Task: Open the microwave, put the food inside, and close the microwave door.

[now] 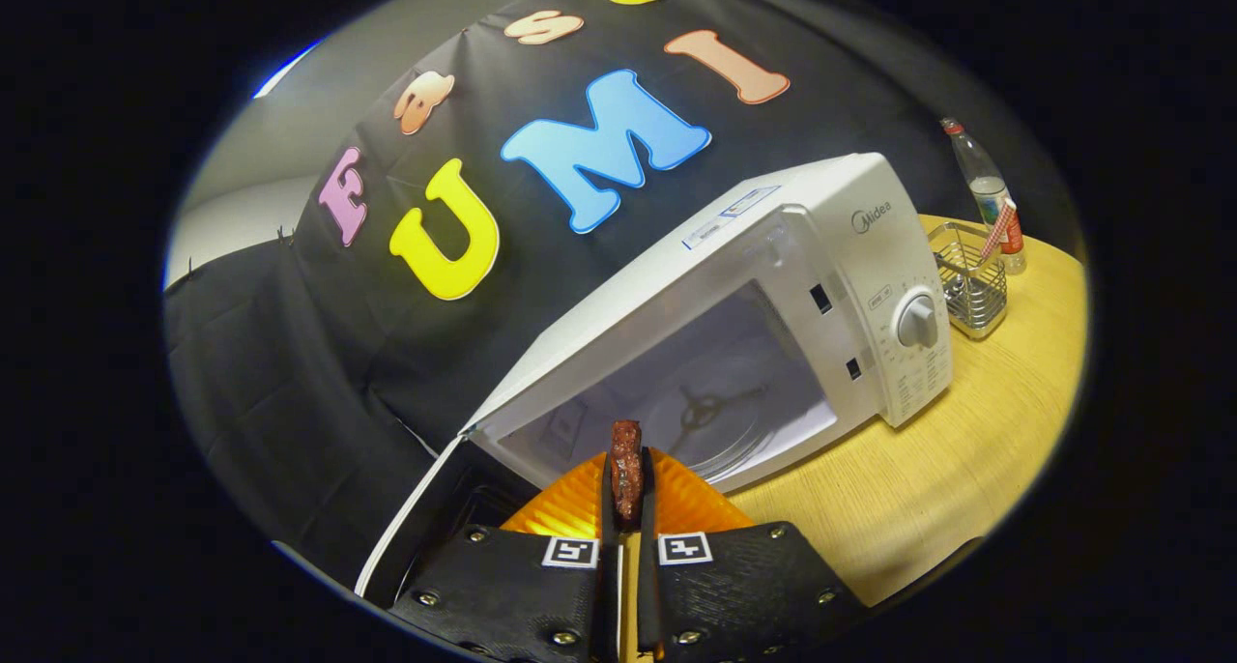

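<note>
The white microwave (850, 247) stands on a wooden table (966, 450) with its door (406, 518) swung wide open to the left of my fingers. Its white cavity shows a glass turntable (720, 431). My gripper (626, 494) is shut on a thin reddish-brown piece of food (626, 458), held on edge between the fingers, just in front of the cavity's opening. An orange ridged plate (570, 508) lies under and just beyond the fingers, at the front of the microwave. Whether the food touches the plate is hidden by the fingers.
A wire basket (971, 286) stands right of the microwave's control panel and dial (916, 320), with a clear bottle (986, 189) behind it. Bare wooden table stretches to the right of the fingers.
</note>
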### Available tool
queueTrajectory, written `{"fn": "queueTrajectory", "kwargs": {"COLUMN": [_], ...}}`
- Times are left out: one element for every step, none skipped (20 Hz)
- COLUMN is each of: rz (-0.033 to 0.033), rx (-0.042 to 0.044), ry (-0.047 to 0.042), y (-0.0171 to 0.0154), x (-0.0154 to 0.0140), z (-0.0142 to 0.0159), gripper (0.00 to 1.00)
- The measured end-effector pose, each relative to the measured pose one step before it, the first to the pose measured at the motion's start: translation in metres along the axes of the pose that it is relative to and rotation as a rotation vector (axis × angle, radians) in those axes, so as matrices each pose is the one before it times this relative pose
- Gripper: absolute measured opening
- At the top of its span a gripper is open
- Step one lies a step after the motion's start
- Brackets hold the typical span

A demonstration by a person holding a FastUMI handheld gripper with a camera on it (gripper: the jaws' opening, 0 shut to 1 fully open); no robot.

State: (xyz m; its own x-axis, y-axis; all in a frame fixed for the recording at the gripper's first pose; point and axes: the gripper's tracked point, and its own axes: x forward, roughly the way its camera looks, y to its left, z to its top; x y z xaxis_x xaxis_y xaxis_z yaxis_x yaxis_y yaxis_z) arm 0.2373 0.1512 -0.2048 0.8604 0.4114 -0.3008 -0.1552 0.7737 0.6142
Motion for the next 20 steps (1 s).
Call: {"fn": "queueTrajectory", "kwargs": {"rz": [-0.00297,-0.00572,-0.00759,-0.00588,-0.00151,-0.00364,-0.00711,-0.00485,-0.00185,-0.00026,0.0004,0.00137,-0.00087,-0.00332,-0.00338,-0.00556,-0.00444,0.00539,0.00206,-0.00225], "rx": [-0.0002,-0.00357,-0.00484,-0.00119,0.0012,-0.00136,-0.00339,-0.00502,-0.0022,-0.0008,0.00063,0.00229,0.00551,0.00778,0.009,0.00863,0.00644,0.0073,0.01072,0.0122], "ry": [-0.00073,-0.00289,-0.00099,0.00329,0.0036,-0.00068,-0.00112,-0.00423,-0.00708,-0.0079,-0.00402,-0.00061,0.00451,0.00733,0.00871,0.00834,0.0043,-0.00312,-0.00523,-0.00572], "y": [-0.00195,-0.00202,-0.00328,-0.00222,-0.00225,-0.00235,-0.00277,-0.00287,-0.00148,-0.00178,-0.00252,-0.00149,-0.00217,-0.00353,-0.00276,-0.00369,-0.0027,-0.00043,-0.00008,-0.00125], "x": [0.00736,0.00779,0.007,0.0072,0.00764,0.00731,0.00722,0.00594,0.00515,0.00474,0.00457,0.00473,0.0045,0.0044,0.00384,0.00462,0.0034,0.00288,0.00353,0.00333], "z": [0.00012,0.00016,0.00081,-0.0006,-0.00082,-0.00038,-0.00061,-0.00086,0.0002,-0.00151,-0.00137,-0.00234,-0.00277,-0.00493,-0.00372,-0.00381,-0.00254,-0.0005,0.00049,0.00067], "gripper": [0.08,0.08,0.08,0.08,0.08,0.08,0.08,0.08,0.08,0.08,0.08,0.08,0.08,0.09,0.09,0.09,0.09,0.09,0.09,0.09]}}
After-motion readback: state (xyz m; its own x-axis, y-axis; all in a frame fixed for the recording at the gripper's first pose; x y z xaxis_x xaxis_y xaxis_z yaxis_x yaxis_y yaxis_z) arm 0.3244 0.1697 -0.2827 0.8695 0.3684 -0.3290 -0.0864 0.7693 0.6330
